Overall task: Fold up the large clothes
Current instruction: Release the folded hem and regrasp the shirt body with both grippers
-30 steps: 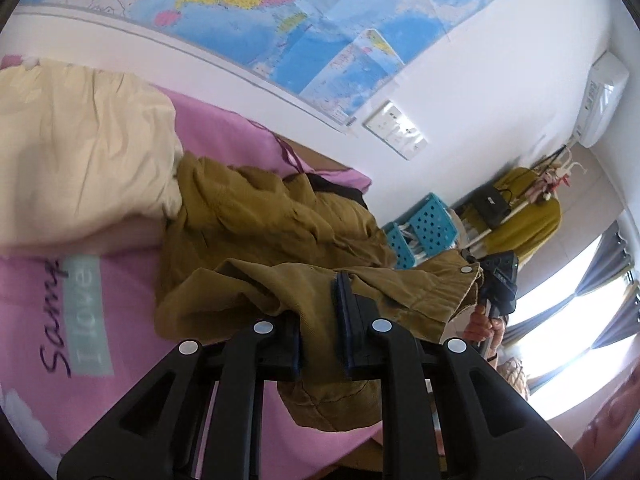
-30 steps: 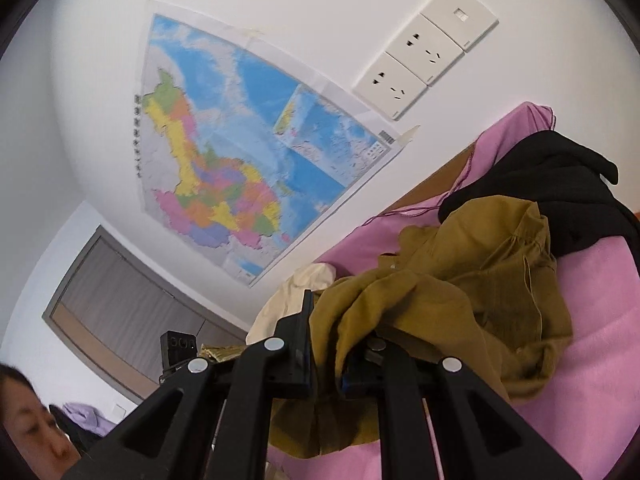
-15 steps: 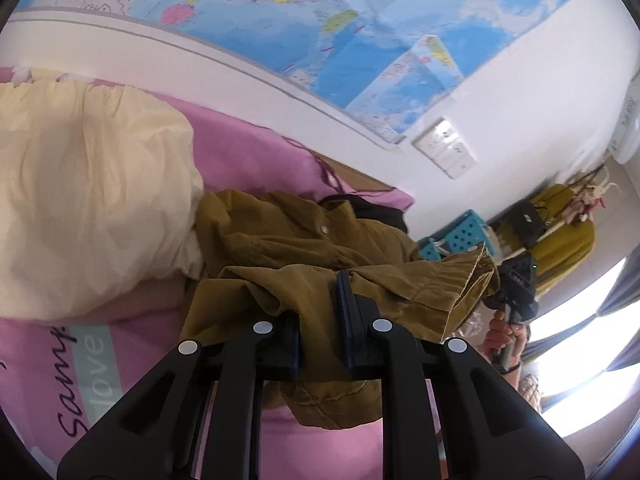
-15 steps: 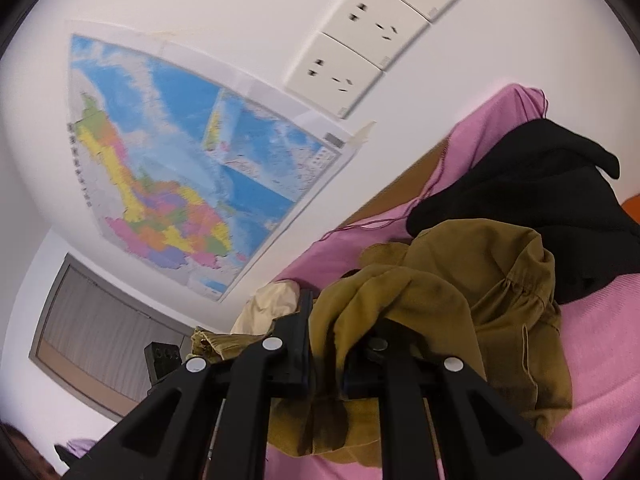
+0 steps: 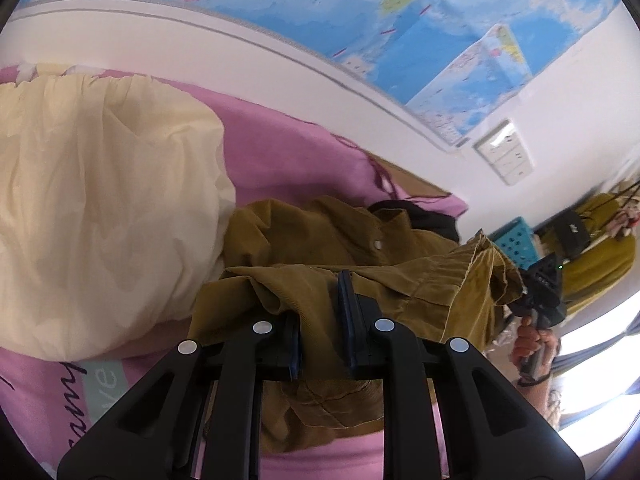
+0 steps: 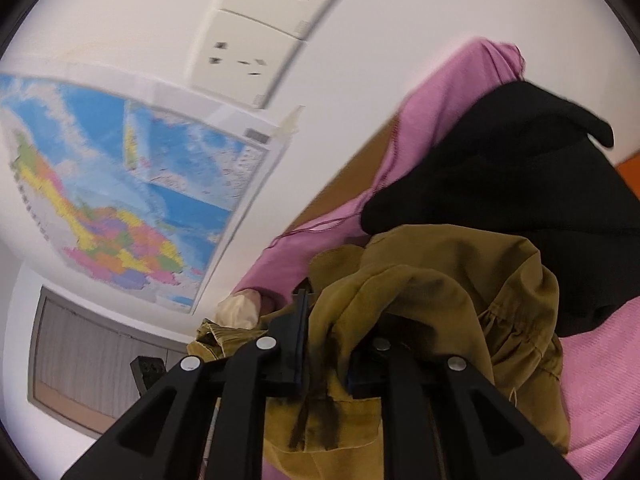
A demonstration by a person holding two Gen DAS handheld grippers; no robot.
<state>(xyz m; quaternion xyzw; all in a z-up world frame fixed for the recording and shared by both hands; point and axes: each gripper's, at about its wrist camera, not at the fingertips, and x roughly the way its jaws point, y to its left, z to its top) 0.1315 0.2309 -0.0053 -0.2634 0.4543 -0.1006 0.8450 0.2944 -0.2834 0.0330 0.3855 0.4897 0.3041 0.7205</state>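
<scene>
garment (image 5: 320,240): matt ribbed olive cloth | sheet (image 5: 288,152): soft pink fabric; map (image 6: 120,200): glossy paper

That mustard-brown corduroy button-up garment (image 5: 320,248) is all bunched up and crumpled, one edge lifted, rest slumped on the pink bed sheet (image 5: 288,152).

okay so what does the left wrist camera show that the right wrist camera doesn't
Only the left wrist view shows the printed lettering on the bedcover, the blue crate, a yellow garment on hangers, the bright window, and the hand holding the right claw.

Only the right wrist view shows the grey panel low on the wall and an orange patch.

Both show the mustard garment pinched in each claw, the black garment, the pink bedcover, the cream bedding, the wall map and the sockets.
</scene>
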